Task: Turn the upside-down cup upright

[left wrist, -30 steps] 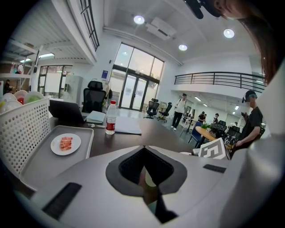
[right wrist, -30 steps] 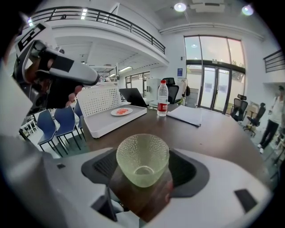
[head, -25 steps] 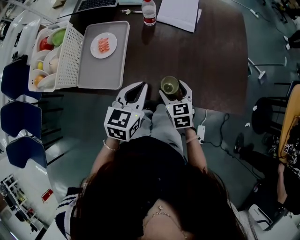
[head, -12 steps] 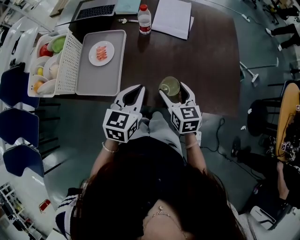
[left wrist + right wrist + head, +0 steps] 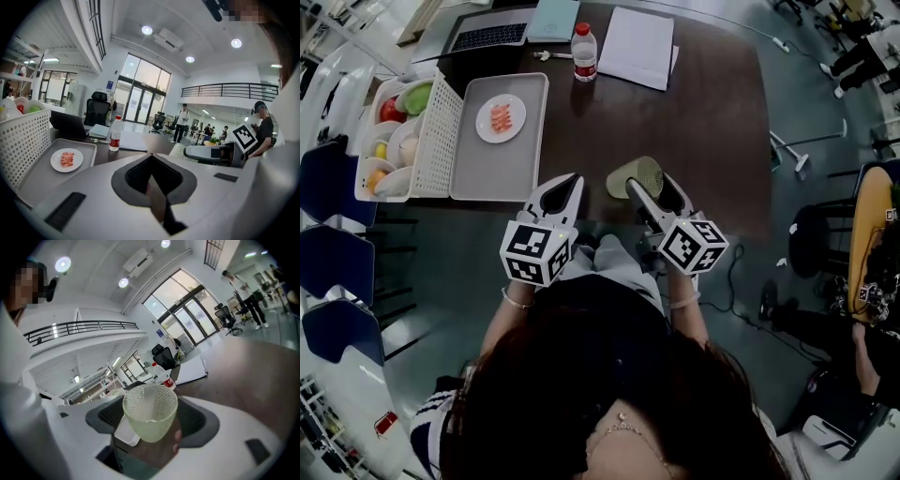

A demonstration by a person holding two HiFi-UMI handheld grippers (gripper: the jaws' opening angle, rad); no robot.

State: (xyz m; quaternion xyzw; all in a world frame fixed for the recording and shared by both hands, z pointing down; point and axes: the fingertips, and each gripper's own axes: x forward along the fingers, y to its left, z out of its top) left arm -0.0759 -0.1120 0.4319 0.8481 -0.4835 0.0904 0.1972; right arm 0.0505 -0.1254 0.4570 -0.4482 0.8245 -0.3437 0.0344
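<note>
Cup (image 5: 635, 177) tipped leftward now, rolled with right gripper (image 5: 649, 185) since 1 s back. Clamped firmly between those jaws, above near edge of table (image 5: 722, 131). Left gripper (image 5: 569, 187) pinched closed, empty, just left.

Plate (image 5: 501, 118) on tray (image 5: 499, 171), basket (image 5: 439, 131) at its left, bottle (image 5: 583, 52) and paper (image 5: 636, 45) behind, cup (image 5: 630, 174) in right hand-held gripper (image 5: 647, 186)

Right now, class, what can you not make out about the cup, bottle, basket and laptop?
Cup: where the right tongs press it; right gripper view, its own body covers that.
Bottle label print: head view, too small.
Basket contents: left gripper view, perforated wall hides most.
Laptop screen: left gripper view, only the lid's back shows.
</note>
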